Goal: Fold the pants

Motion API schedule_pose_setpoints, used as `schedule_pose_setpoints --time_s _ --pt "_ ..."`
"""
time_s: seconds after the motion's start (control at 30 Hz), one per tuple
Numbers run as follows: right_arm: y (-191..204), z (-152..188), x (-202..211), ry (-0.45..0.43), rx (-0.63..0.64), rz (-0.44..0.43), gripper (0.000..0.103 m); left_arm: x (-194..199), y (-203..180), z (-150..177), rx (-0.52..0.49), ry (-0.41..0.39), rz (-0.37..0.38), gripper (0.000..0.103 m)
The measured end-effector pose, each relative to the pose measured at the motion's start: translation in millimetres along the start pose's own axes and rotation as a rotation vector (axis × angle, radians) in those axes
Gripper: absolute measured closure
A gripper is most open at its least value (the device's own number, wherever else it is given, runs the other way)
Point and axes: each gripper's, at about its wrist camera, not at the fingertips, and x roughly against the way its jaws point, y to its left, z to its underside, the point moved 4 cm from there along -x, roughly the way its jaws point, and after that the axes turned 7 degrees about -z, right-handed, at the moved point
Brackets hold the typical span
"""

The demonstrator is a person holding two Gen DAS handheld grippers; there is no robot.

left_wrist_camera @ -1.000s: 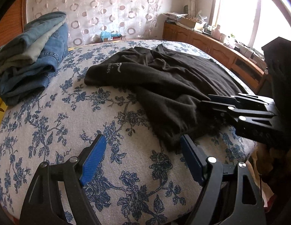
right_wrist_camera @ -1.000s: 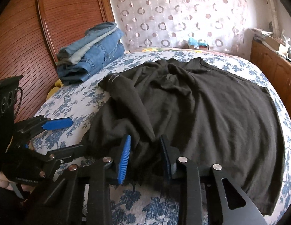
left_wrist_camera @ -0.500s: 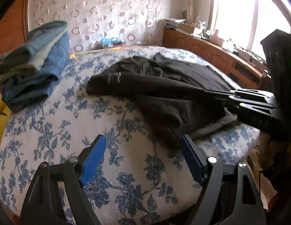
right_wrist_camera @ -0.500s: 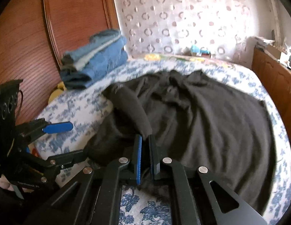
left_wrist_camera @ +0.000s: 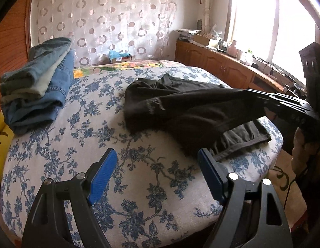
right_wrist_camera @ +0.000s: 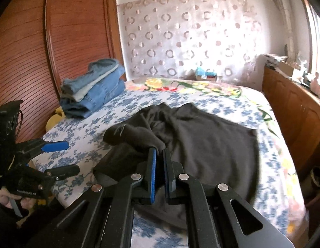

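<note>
The right gripper, open around a fold one second earlier, is now clamped on the black pants and lifts that fold off the floral bedspread. The left gripper stays wide apart and empty, above the bedspread beside the pants.

The bed cover lies bare in front of the left gripper, from 9 to 12 o'clock, so a hand can pass there. The black pants block 1 to 2 o'clock. The folded jeans stack stands at 10 o'clock. The wooden cabinet closes the bed's right side.
</note>
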Motion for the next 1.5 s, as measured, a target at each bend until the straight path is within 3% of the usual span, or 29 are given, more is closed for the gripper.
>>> schedule_pose_setpoints --time_s 0.53,0.97,1.23,1.37,1.5 --pt "-34 32 48 -0.006 -0.075 0.119 0.097 -14 -40 -26 -0.06 -0.021 0.047 0.022" --pt "-48 51 59 0.055 -0.149 0.126 0.097 -36 -69 -26 -0.108 0.02 0.052 0.022" --pt "-52 53 66 0.048 -0.19 0.116 0.097 -51 -74 -17 -0.121 0.054 0.046 0.022" --pt "-56 53 72 0.028 -0.219 0.134 0.084 -61 -72 -10 -0.123 0.089 0.05 0.022" --pt "-61 50 77 0.005 -0.238 0.131 0.08 -63 -71 -7 -0.113 0.099 0.061 0.022"
